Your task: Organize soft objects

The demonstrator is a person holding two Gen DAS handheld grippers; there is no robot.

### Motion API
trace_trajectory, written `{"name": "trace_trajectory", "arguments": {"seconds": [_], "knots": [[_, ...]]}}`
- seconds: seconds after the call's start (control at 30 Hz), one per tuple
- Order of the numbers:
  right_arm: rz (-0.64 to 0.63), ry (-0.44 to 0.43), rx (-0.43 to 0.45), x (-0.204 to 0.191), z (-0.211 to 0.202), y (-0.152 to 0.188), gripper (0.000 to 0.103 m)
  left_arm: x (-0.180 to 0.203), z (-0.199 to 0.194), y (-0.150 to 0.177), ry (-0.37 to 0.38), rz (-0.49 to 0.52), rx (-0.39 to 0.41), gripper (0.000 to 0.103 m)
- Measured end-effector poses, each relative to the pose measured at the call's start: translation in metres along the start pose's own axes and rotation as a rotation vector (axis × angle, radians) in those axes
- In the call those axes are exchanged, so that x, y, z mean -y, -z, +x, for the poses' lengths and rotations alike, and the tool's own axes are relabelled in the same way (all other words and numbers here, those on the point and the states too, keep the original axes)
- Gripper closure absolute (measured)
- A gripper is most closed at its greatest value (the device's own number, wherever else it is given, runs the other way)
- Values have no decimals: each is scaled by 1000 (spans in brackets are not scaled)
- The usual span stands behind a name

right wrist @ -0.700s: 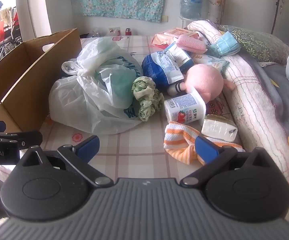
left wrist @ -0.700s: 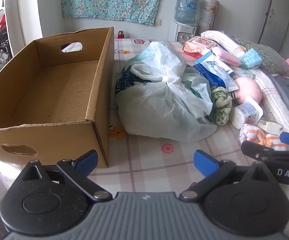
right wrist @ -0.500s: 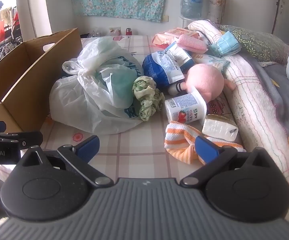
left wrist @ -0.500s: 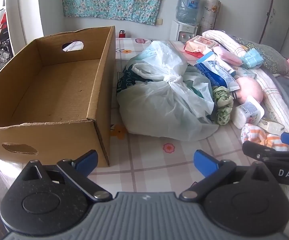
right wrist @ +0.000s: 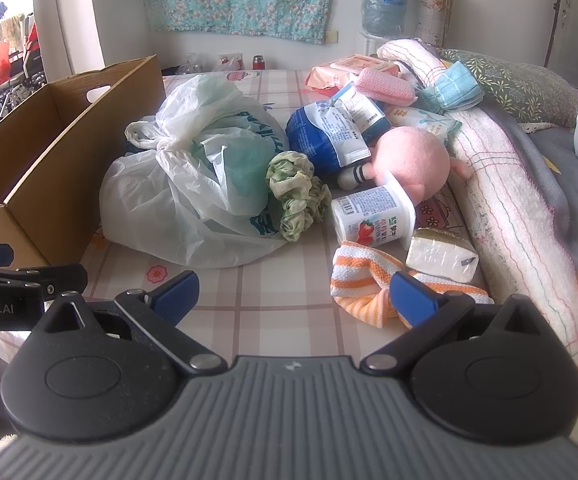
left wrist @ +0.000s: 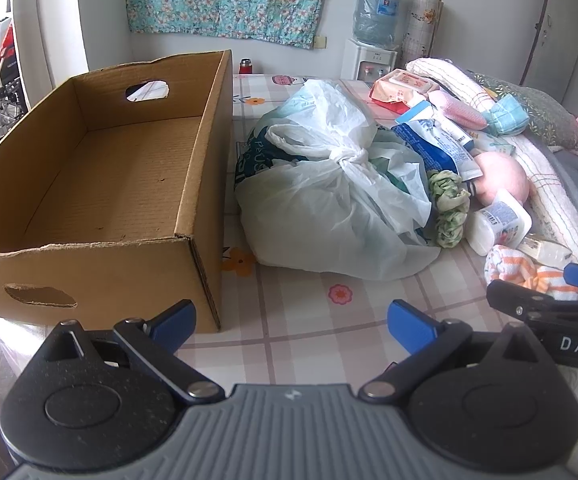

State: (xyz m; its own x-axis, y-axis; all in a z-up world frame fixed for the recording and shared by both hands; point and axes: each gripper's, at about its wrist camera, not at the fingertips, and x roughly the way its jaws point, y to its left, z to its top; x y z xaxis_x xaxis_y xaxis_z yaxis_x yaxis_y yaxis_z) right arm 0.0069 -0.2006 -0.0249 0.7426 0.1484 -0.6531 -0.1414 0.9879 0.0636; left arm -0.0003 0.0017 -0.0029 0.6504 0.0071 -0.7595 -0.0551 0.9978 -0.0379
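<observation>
An empty cardboard box [left wrist: 89, 184] [right wrist: 49, 152] stands at the left on a flowered sheet. Beside it lies a knotted white plastic bag [left wrist: 329, 200] [right wrist: 193, 184]. A green scrunchie [right wrist: 295, 196] [left wrist: 449, 208], a pink plush toy [right wrist: 413, 160] [left wrist: 501, 180], a yogurt cup [right wrist: 373, 220] and an orange-striped cloth [right wrist: 365, 284] [left wrist: 521, 268] lie to its right. My left gripper [left wrist: 291, 322] is open over the bare sheet near the box corner. My right gripper [right wrist: 293, 294] is open, its right finger [right wrist: 413, 298] just in front of the striped cloth.
Further back lie a blue packet [right wrist: 321, 136], a pink sponge [right wrist: 385, 84], folded blue cloths [right wrist: 453, 88] and wipes packs [right wrist: 357, 64]. A rolled blanket [right wrist: 509, 184] borders the right side. A water dispenser [left wrist: 377, 24] stands by the wall.
The left wrist view has shifted slightly, so the box and bag sit a little further right in it. The right wrist view is almost unchanged. Both grippers stay open.
</observation>
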Motion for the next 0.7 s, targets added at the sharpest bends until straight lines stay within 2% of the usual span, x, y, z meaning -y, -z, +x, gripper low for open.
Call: {"name": "trace_trajectory", "arguments": {"seconds": [0.7], "knots": [[-2, -2, -4, -2, 1, 1, 1, 0, 1, 0, -7, 9, 1, 1]]}}
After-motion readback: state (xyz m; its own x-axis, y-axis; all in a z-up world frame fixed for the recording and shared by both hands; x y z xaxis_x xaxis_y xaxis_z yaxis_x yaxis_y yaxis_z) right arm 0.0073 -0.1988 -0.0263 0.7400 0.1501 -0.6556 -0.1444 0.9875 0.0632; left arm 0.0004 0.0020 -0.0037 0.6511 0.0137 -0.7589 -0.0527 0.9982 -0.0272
